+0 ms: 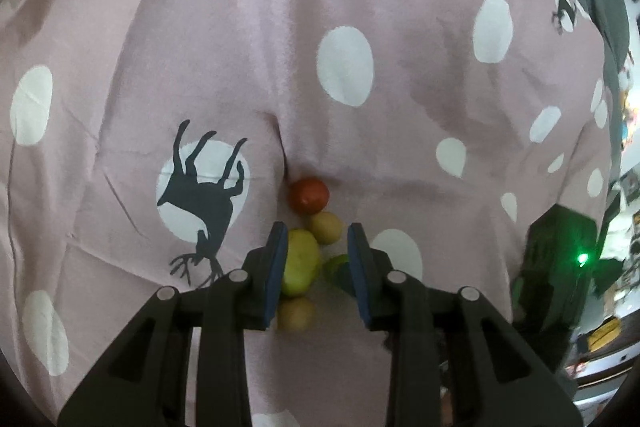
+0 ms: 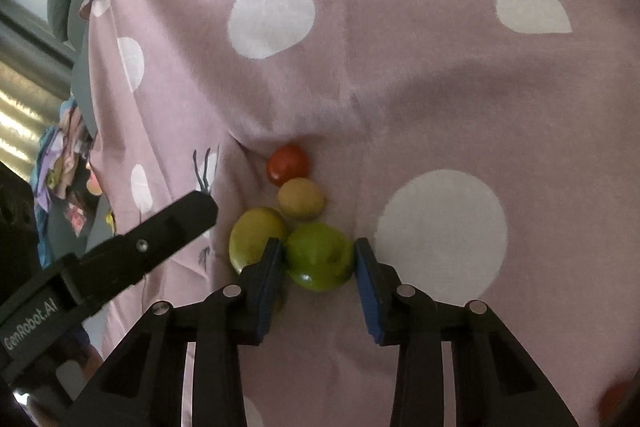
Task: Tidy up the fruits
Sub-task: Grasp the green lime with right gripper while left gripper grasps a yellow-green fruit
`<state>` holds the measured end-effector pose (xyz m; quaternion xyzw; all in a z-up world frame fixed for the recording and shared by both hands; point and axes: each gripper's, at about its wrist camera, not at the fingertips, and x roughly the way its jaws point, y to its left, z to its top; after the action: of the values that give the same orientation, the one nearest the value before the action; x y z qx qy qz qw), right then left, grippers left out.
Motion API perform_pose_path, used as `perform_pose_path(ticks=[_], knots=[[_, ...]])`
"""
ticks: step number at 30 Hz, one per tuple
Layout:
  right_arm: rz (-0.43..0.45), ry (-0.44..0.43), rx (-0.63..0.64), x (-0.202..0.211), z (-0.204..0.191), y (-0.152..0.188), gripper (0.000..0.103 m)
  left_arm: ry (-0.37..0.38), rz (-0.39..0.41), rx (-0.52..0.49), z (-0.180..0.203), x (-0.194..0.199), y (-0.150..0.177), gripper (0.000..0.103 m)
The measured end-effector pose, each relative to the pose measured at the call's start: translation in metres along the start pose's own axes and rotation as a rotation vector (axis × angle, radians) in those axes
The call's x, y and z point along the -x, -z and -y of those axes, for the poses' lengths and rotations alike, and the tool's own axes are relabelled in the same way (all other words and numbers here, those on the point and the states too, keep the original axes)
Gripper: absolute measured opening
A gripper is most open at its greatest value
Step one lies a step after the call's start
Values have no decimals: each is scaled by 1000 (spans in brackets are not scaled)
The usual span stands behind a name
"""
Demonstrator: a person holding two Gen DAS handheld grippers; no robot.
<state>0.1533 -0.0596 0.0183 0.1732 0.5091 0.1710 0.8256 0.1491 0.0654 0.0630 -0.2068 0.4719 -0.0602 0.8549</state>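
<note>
Fruits sit clustered in a dip of the pink polka-dot cloth (image 2: 400, 75), well away from its edges. My right gripper (image 2: 318, 259) clamps the round green fruit (image 2: 320, 259). My left gripper (image 1: 318, 251) looks narrow around the yellow-green fruit (image 1: 300, 263); I cannot tell if it grips. Beyond lie a small red tomato (image 2: 289, 164) and a tan round fruit (image 2: 301, 198)

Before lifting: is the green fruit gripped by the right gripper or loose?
Gripped: blue pads of the right gripper press both sides of the green fruit.
</note>
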Motion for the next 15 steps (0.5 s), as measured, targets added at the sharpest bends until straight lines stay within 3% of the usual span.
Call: perform_pose_path(ticks=[8,11,15], knots=[[36,58,-48,34,26,5,38,-46,-68,-63,9,-16,7,30],[62,59,-60,44,28,6,38,-80,-62,-95,15,-22,8,37],[77,52,-43,54,28,9,38,-122,-55,-139,23,-31,13,38]])
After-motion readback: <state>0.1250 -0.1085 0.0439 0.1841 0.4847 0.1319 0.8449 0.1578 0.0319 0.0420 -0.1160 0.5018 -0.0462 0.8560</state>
